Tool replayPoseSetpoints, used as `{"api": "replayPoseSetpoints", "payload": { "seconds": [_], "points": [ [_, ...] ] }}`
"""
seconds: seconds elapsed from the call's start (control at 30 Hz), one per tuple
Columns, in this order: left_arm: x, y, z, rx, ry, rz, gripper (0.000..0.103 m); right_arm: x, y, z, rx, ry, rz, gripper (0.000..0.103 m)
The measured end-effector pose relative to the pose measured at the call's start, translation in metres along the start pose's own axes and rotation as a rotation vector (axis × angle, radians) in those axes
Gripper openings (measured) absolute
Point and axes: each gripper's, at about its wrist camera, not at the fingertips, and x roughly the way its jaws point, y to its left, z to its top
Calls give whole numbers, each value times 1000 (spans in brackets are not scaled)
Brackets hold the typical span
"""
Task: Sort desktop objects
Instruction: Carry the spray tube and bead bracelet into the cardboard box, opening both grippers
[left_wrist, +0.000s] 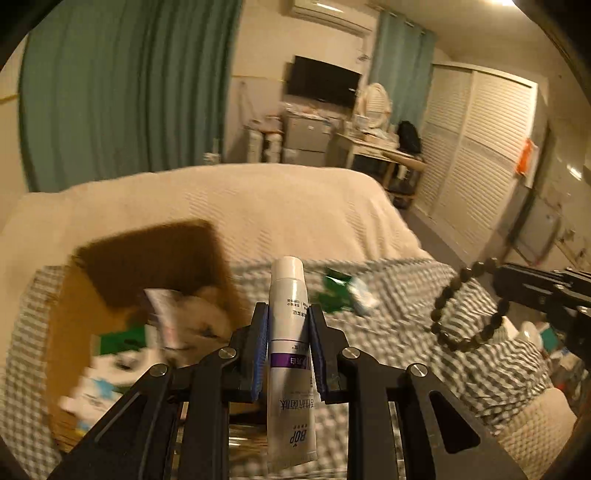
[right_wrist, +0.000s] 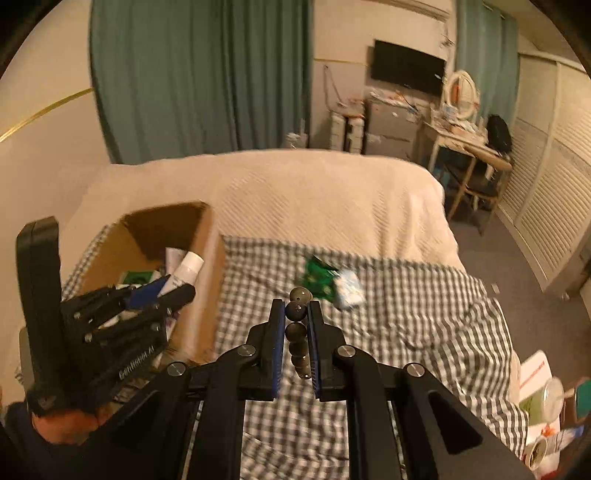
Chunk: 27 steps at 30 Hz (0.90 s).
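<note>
My left gripper (left_wrist: 287, 314) is shut on a white tube with a purple band (left_wrist: 290, 354), held upright above the checked cloth, just right of the open cardboard box (left_wrist: 74, 306). In the right wrist view the left gripper (right_wrist: 173, 286) hangs over the box (right_wrist: 207, 280) with the tube (right_wrist: 188, 267). My right gripper (right_wrist: 296, 314) is shut on a dark bead bracelet (right_wrist: 296, 334), held above the cloth; in the left wrist view the bracelet (left_wrist: 448, 306) dangles from the right gripper (left_wrist: 498, 286). A green packet (right_wrist: 317, 277) and a pale blue-white packet (right_wrist: 349, 288) lie on the cloth.
The box holds several packets and boxes (left_wrist: 122, 354). The grey checked cloth (right_wrist: 406, 332) lies on a bed with a cream cover (right_wrist: 314, 192). Cups and packages (right_wrist: 546, 406) stand on the floor at the right.
</note>
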Motion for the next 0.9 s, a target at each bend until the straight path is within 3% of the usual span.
{"api": "replayPoseSetpoints", "payload": {
  "seconds": [0.33,0.53,0.77,0.83,0.9],
  "points": [
    [-9,88,17,-64,-7,175,21,27,82,39,-92,-33,156,11],
    [11,123,12,-110,39,208,21,57,121,53,-146,-15,235,11],
    [29,129,6,-99,75,209,22,92,141,59,-143,17,274,11],
    [32,123,3,-83,89,205,27,97,137,58,-121,12,287,13],
    [35,117,2,-62,100,210,59,98,130,55,-89,11,307,21]
  ]
}}
